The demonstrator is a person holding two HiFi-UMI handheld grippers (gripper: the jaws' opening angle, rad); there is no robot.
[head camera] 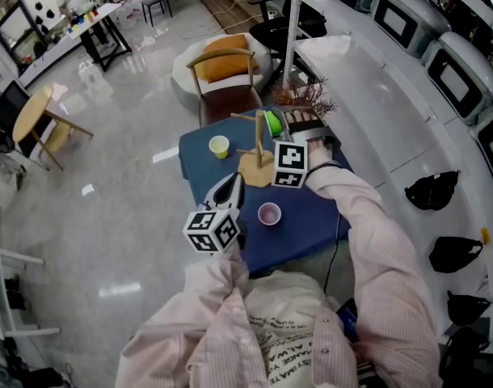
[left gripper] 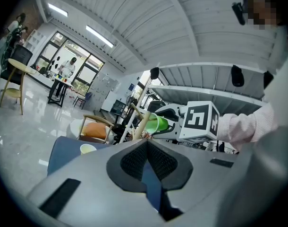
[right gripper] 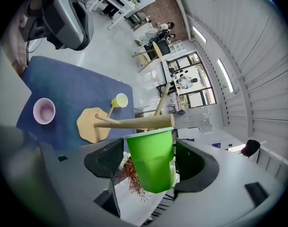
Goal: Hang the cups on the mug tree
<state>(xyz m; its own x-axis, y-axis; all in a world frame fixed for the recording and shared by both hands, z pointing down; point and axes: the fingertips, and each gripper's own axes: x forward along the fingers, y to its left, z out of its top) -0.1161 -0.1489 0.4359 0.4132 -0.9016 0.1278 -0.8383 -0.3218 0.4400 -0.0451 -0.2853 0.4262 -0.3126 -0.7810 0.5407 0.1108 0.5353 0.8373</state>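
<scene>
A wooden mug tree point(head camera: 257, 166) stands on the blue table point(head camera: 311, 221). A green cup point(right gripper: 151, 162) hangs with its rim against one peg point(right gripper: 134, 122), between the jaws of my right gripper point(right gripper: 149, 148). The pads stand slightly apart from the cup's sides, so the gripper is open. From the head view the green cup point(head camera: 272, 122) sits at the tree's top, my right gripper point(head camera: 277, 136) around it. A yellow cup point(head camera: 219, 145) and a lilac cup point(head camera: 269, 213) stand upright on the table. My left gripper point(head camera: 230, 186) hovers over the table's left, shut and empty point(left gripper: 146, 143).
A wooden chair with an orange cushion point(head camera: 226, 75) stands behind the table. A dried plant point(head camera: 307, 99) and a dark box point(head camera: 303, 120) sit at the table's far right corner. A white counter with microwaves point(head camera: 408, 79) runs along the right.
</scene>
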